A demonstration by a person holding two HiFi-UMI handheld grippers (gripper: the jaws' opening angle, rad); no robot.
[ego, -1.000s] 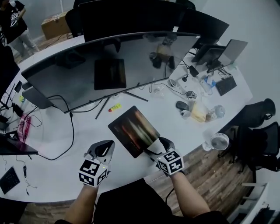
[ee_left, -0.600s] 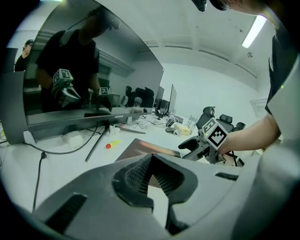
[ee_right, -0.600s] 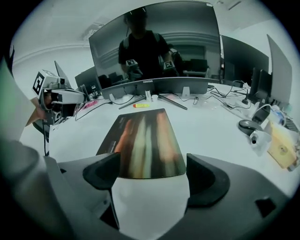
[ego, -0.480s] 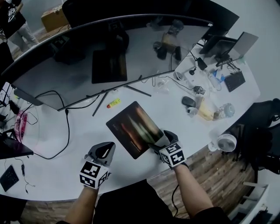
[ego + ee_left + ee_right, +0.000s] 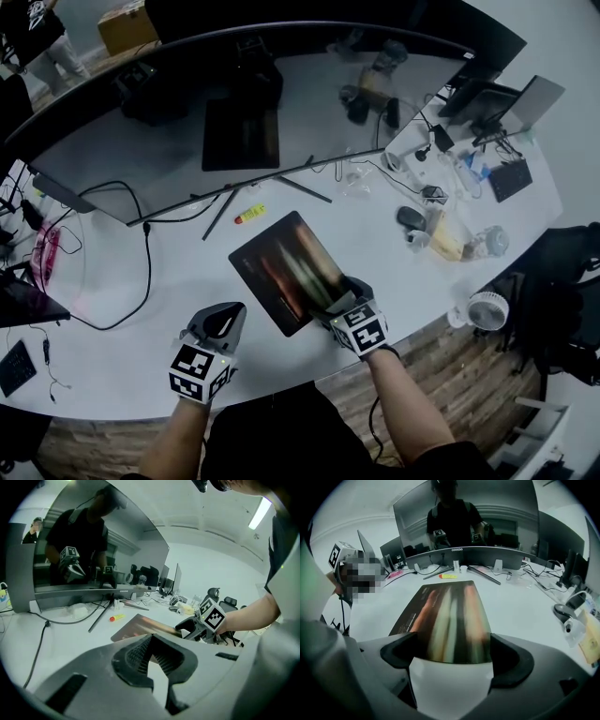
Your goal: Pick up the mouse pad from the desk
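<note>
Right gripper (image 5: 451, 654) jaws just opening around mouse pad (image 5: 447, 616), near corner hidden

Grey left tongs (image 5: 217, 321) and right tongs (image 5: 336, 302), black-and-white marker cubes (image 5: 199, 371), bare forearms, dark clothing.

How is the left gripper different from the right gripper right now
The right gripper has its jaws wide apart, having just been opening, with the near edge of the mouse pad between them. The left gripper has jaws that meet at the tips, with nothing between. The right gripper is at the mouse pad, while the left gripper is over bare desk beside it. Both point forward and down.
</note>
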